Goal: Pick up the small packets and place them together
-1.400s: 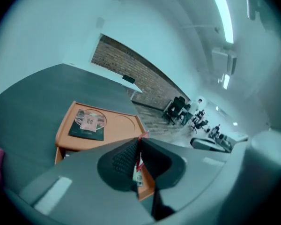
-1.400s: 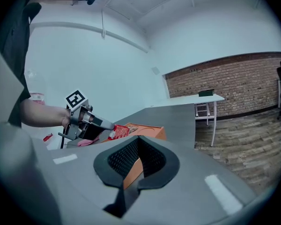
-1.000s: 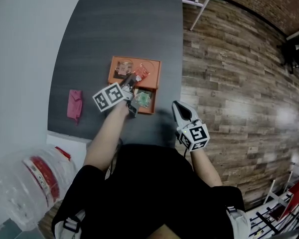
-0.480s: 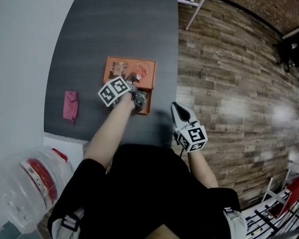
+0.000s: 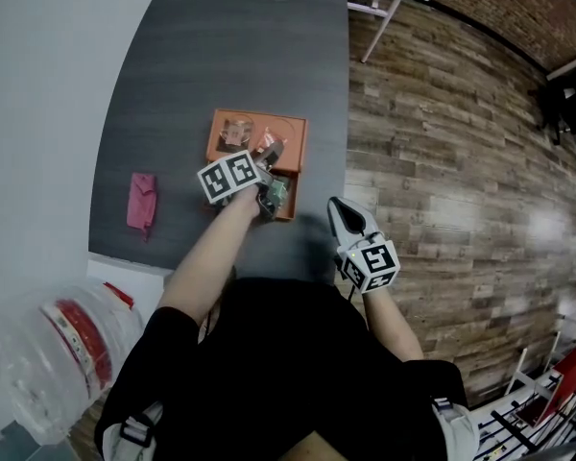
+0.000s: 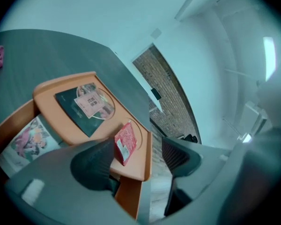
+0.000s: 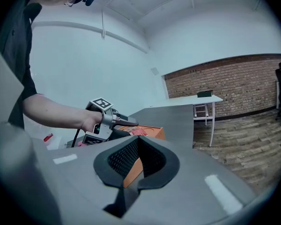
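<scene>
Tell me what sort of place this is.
Likely an office or loft-style workroom: a long dark grey table, a wood-plank floor, and a brick wall with a white desk standing in front of it.

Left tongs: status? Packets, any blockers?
Left tongs just opened; red packet loose between them, on orange tray. Right tongs shut, empty, off to the side. Pink item lies apart on table. No blockers seen.
</scene>
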